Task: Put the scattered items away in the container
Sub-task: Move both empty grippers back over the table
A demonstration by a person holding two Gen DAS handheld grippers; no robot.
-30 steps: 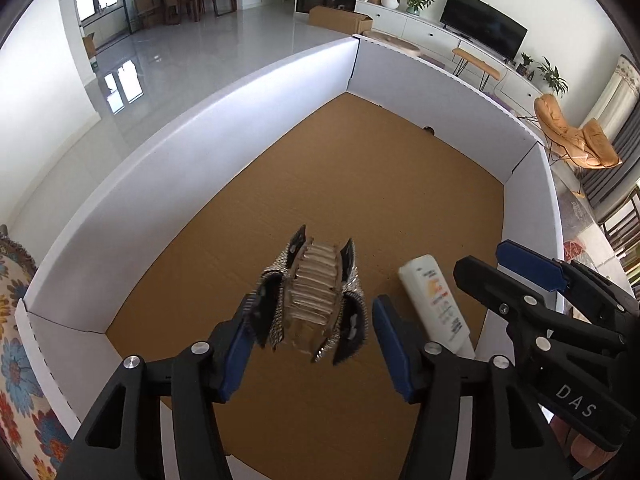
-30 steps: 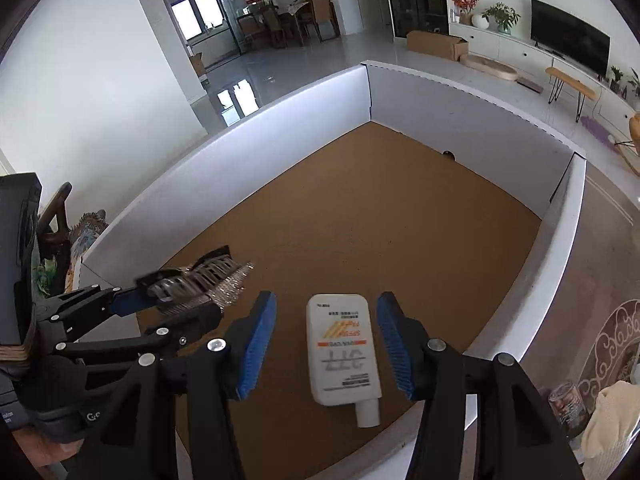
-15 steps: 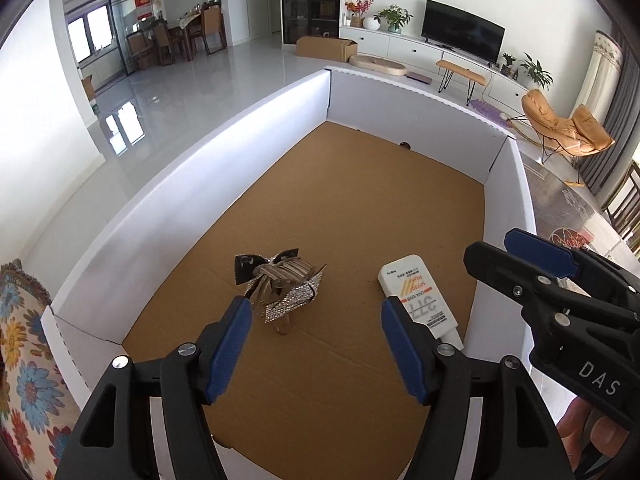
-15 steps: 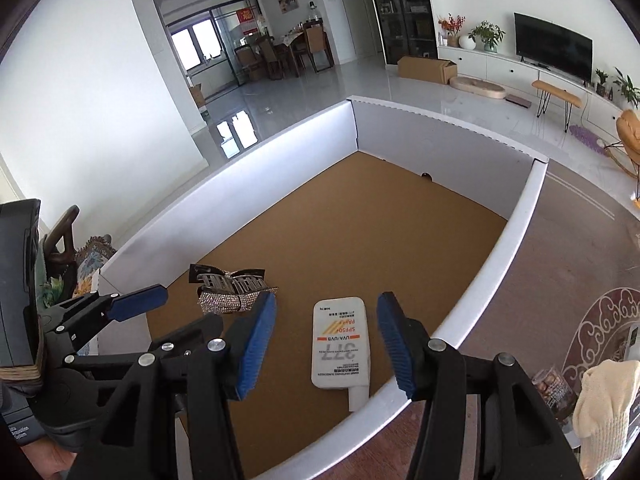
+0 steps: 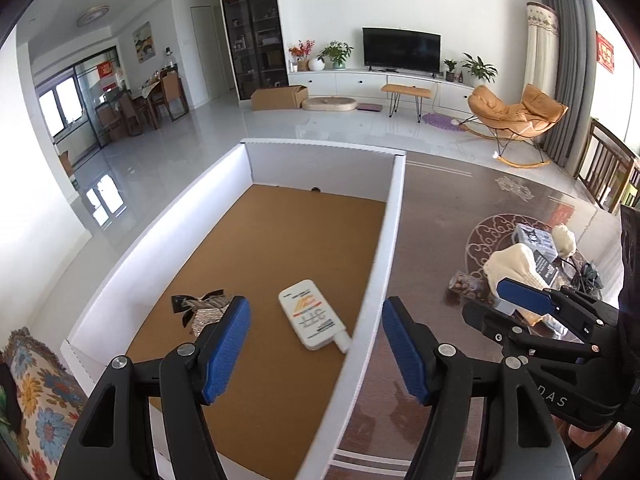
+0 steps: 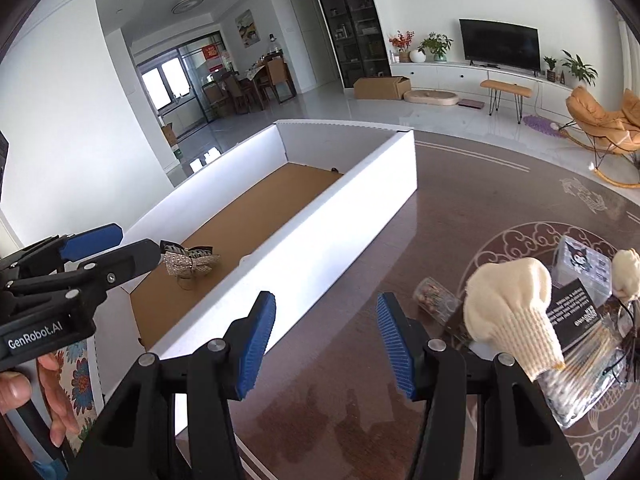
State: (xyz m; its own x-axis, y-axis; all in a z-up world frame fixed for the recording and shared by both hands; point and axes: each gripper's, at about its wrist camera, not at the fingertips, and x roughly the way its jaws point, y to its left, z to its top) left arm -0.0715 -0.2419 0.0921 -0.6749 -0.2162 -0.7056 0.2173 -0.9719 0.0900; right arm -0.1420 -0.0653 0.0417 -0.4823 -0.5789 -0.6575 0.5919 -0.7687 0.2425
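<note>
Left wrist view: left tongs (image 5: 314,320) above the near right wall of the long white-walled cardboard container with a brown floor (image 5: 394,208). Blue pads apart, jaws just opened wider, nothing between them.

Inside the container, on the brown floor near its front end: flat white plastic tube with orange print and a small cap (image 5: 310,314), lying flat, cap end close to the right wall. Left of it and apart from it, glittery silver-and-black bow hair clip (image 5: 204,308), partly hidden behind the left pad.

Right wrist view: right tongs (image 6: 326,304) outside the container, over the dark brown glossy bench with a pale scroll pattern (image 6: 432,208). Pads apart and gripping nothing, with only the bench top and the white outer wall behind the gap.

Still scattered on the bench, right of the container and well apart from it:
- cream knitted glove (image 6: 508,304), lying over the other things;
- small clear jar with brown contents (image 6: 434,300), on its side;
- black card with white print (image 6: 568,308);
- clear box with a cartoon print (image 6: 584,264);
- clear packet of thin pale sticks (image 6: 580,372), nearest the camera.

At lower left of the right wrist view: a person's hand (image 6: 52,400) around the handle of the left tongs.
</note>
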